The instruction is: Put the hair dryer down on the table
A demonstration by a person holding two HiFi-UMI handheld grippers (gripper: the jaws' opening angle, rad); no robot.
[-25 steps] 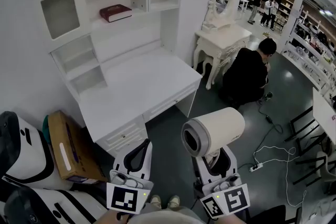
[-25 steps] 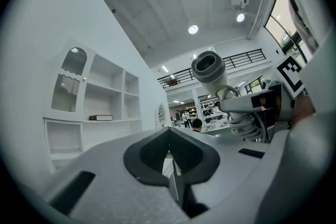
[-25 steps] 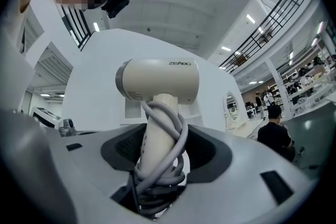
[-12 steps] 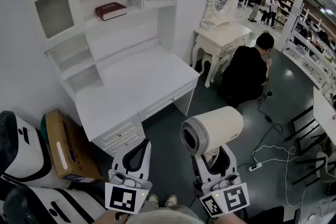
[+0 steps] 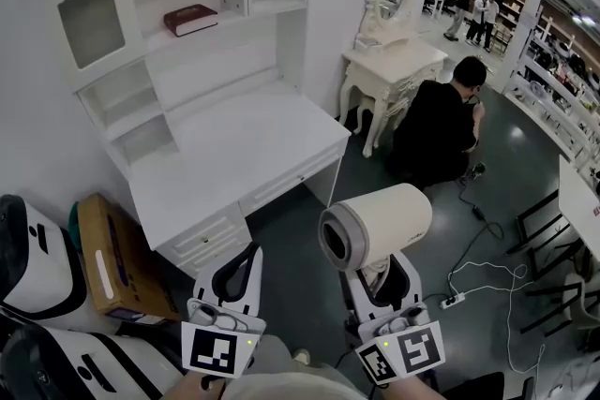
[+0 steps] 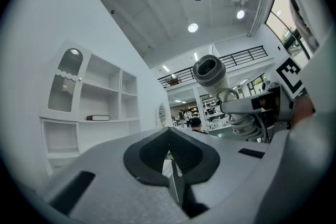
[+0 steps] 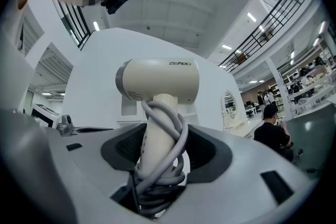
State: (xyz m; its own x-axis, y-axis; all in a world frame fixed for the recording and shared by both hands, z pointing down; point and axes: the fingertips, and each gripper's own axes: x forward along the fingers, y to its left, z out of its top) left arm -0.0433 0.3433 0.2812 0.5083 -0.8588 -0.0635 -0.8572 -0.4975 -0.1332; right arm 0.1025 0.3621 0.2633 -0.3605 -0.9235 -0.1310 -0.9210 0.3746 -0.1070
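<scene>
A cream hair dryer [image 5: 380, 225] stands upright in my right gripper [image 5: 380, 273], its barrel pointing toward me in the head view. In the right gripper view, the jaws are shut on the hair dryer's [image 7: 157, 81] handle, which is wrapped in its grey cord [image 7: 167, 157]. The right gripper [image 7: 157, 150] hangs over the dark floor, in front of the white desk [image 5: 234, 155] and apart from it. My left gripper [image 5: 250, 251] sits beside it, shut and holding nothing. The left gripper view shows my left gripper [image 6: 169, 140] with its tips together and the hair dryer [image 6: 210, 72] to the right.
The desk carries a shelf hutch with a red book [image 5: 190, 19]. A white vanity with mirror [image 5: 394, 61] stands to its right, where a person in black [image 5: 441, 131] crouches. A cardboard box [image 5: 103, 258] lies left of the desk; a power strip [image 5: 459, 298] lies on the floor.
Both grippers have drifted a little toward the desk, the right one still carrying the hair dryer. Neither gripper's jaws have changed.
</scene>
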